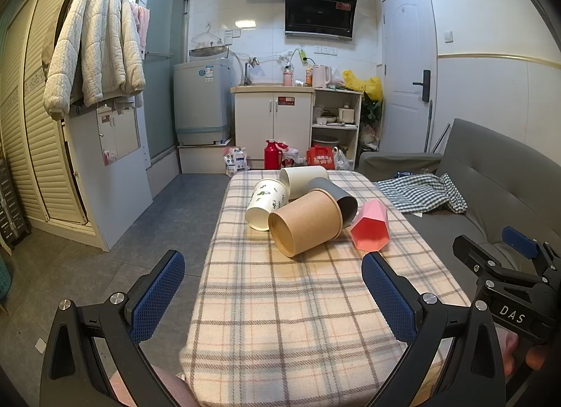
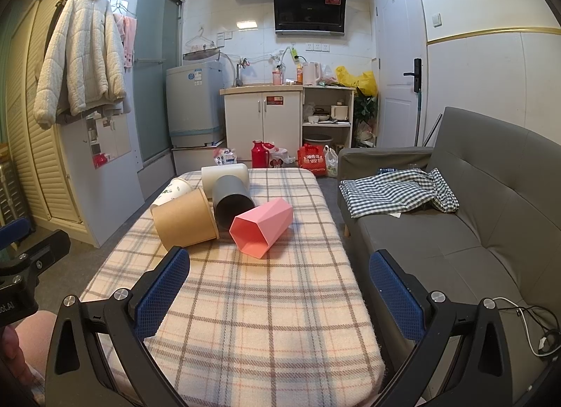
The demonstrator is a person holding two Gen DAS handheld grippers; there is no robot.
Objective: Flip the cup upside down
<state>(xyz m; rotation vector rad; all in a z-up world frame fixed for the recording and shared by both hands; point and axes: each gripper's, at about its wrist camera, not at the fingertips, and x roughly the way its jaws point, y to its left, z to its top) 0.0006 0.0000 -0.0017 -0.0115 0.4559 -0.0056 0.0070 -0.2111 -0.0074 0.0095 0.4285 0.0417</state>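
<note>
The plaid-covered table (image 1: pixel 280 301) fills your view, and five cups lie tipped in a cluster at its far end: brown paper cup (image 1: pixel 304 221) nearest, pink faceted cup (image 2: pixel 261 228) beside it. Your left gripper (image 1: pixel 273 296) and right gripper (image 2: pixel 280 296) hover wide open, empty.

Ahead of our wide-open right tongs (image 2: pixel 278 296), five cups lie tipped on the table (image 2: pixel 245 301), the pink cup (image 2: pixel 261 228) nearest.
</note>
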